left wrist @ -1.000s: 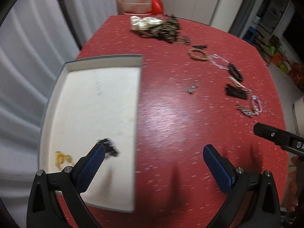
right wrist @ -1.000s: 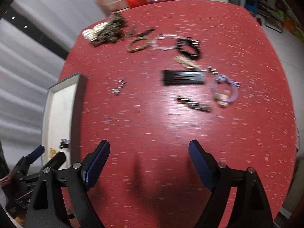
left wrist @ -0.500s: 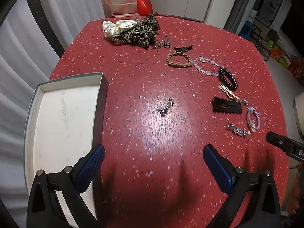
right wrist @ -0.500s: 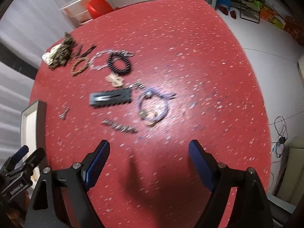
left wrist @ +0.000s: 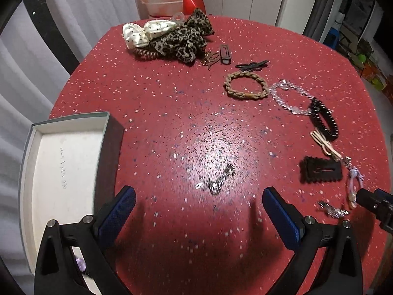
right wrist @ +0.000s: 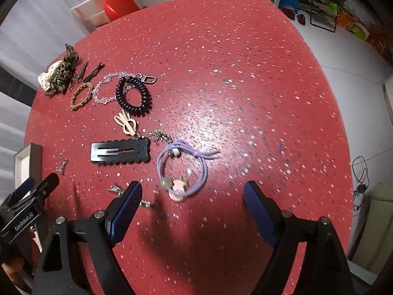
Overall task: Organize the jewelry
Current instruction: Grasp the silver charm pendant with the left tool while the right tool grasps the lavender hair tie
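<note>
**A:** You are bringing the right gripper point(right wrist: 192, 211) down over the purple cord bracelet point(right wrist: 183, 166), which is lying flat on the red table point(right wrist: 245, 86), well in from its right edge. How are you expecting it to handle?

**B:** You are dealing with something light and limp, I judge. The cord is flopping in a loose loop, so it is likely sagging the moment you lift it. The pink charm point(right wrist: 178, 189) and the pale bead beside it are looking like the only firm parts, so you are better off pinching there, or across both strands where they are running together.

**A:** And your jaws?

**B:** You are holding them wide apart with nothing between the pads. The left gripper point(left wrist: 199, 212) is standing open and empty too, hovering over the small silver chain piece point(left wrist: 219, 180) near the table's middle.

**A:** Where is it all going?

**B:** Probably into the white tray point(left wrist: 61, 162) sitting at the table's left edge. You are passing close to the black hair clip point(right wrist: 120, 151) and a small metal chain point(right wrist: 161, 134) just beside the cord, so you are risking snagging them.
</note>
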`<state>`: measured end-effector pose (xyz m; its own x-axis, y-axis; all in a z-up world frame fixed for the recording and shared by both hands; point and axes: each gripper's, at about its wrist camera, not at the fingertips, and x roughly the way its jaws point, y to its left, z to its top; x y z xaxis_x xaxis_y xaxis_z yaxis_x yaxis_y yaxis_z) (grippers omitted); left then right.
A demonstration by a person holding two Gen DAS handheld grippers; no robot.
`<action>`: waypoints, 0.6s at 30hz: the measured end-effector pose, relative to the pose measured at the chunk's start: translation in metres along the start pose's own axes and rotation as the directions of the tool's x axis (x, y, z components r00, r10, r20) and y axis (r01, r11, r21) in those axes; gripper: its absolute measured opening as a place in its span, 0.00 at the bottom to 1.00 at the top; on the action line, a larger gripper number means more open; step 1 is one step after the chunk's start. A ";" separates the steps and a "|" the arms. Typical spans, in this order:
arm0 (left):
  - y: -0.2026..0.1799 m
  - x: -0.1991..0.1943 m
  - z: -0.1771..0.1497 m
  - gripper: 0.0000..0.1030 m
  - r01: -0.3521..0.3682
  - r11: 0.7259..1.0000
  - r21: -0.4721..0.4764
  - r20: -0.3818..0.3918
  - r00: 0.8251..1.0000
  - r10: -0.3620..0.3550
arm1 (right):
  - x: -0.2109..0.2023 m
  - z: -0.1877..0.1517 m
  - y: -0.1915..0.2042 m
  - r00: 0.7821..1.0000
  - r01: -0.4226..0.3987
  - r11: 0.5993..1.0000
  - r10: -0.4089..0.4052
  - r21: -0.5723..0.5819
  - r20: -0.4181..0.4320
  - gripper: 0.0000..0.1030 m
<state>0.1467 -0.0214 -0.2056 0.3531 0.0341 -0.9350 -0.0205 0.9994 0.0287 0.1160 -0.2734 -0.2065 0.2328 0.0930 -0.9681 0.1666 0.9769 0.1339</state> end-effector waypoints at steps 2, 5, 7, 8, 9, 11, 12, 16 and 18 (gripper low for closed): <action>-0.002 0.005 0.001 0.95 0.001 1.000 0.005 -0.006 1.000 -0.001 | 0.006 0.002 0.003 1.000 0.025 1.000 -0.025 -0.011 -0.002 0.85; -0.007 0.013 0.000 0.94 0.008 1.000 0.015 -0.021 1.000 -0.008 | 0.015 0.004 0.004 0.999 0.038 0.999 -0.038 -0.012 -0.009 0.85; -0.011 0.017 -0.001 0.91 0.016 1.000 0.024 -0.026 1.000 -0.015 | 0.021 0.005 0.004 0.999 0.045 0.999 -0.045 -0.010 -0.014 0.85; -0.013 0.018 -0.001 0.90 0.024 0.999 0.027 -0.022 0.999 -0.023 | 0.022 0.005 0.005 0.998 0.055 0.998 -0.055 -0.013 -0.008 0.85; -0.014 0.019 0.000 0.90 0.029 0.999 0.030 -0.020 0.999 -0.028 | 0.022 0.006 0.006 0.998 0.063 0.998 -0.063 -0.019 -0.003 0.85; -0.017 0.020 0.002 0.90 0.033 0.999 0.037 -0.014 0.999 -0.033 | 0.024 0.007 0.008 0.997 0.076 0.997 -0.076 -0.028 0.004 0.85; -0.019 0.020 0.003 0.89 0.036 0.999 0.039 -0.012 0.999 -0.036 | 0.025 0.006 0.009 0.997 0.081 0.996 -0.081 -0.030 0.008 0.85; -0.026 0.017 0.003 0.80 0.057 0.997 0.052 0.002 0.998 -0.057 | 0.028 0.006 0.017 0.993 0.114 0.992 -0.114 -0.049 0.021 0.85; -0.029 0.014 0.001 0.74 0.070 0.995 0.067 0.005 0.997 -0.071 | 0.029 0.005 0.019 0.992 0.122 0.991 -0.120 -0.059 0.025 0.84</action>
<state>0.1530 -0.0495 -0.2188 0.3587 -0.0366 -0.9327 0.0669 0.9977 -0.0134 0.1306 -0.2528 -0.2311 0.2351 -0.0302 -0.9715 0.1367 0.9906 0.0023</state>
